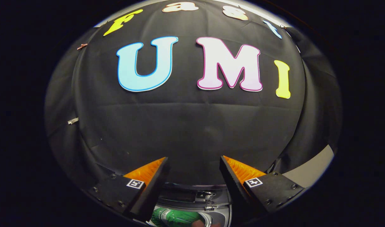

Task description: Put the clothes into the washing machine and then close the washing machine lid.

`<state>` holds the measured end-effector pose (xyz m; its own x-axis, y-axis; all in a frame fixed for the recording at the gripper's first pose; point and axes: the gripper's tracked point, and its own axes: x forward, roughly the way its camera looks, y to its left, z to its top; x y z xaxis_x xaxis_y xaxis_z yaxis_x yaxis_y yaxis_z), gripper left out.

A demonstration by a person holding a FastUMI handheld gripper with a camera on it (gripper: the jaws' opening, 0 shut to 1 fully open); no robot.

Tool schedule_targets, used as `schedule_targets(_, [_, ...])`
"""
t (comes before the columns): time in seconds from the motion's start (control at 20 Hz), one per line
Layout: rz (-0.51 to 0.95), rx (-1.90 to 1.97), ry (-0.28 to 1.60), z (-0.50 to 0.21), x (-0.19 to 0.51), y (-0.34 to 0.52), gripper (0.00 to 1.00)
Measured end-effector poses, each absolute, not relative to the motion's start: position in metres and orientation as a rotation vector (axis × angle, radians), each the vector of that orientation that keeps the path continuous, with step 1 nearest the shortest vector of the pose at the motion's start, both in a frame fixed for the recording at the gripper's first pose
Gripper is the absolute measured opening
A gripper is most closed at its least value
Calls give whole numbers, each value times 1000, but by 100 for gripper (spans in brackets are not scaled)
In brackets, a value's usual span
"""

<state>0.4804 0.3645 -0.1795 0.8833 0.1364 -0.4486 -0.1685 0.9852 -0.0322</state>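
My gripper (194,162) is open, with a wide gap and nothing between its fingers, and it points at the black cloth wall. Low down between the fingers I look into the open top of the washing machine (192,197), with its dark rim and a small latch at the back edge. Inside the drum lies a green garment (176,217), partly hidden by the left finger. A small reddish-brown patch (198,223) shows beside the green garment; I cannot tell what it is.
The black cloth wall (192,126) stands close behind the machine. A pale strip of floor or wall (309,173) shows past the cloth's lower right corner. Two small clips (73,120) hold the cloth at the left.
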Motion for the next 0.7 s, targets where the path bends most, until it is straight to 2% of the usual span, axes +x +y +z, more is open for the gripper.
schedule_targets(0.2, [190,-39,584,-207,471,368,100])
schedule_targets(0.35, [209,-30,550,-205,469,371,100])
schedule_targets(0.55, [221,-34,602,-205,444,366,100])
schedule_targets(0.7, [223,-33,550,-200,430,364,100])
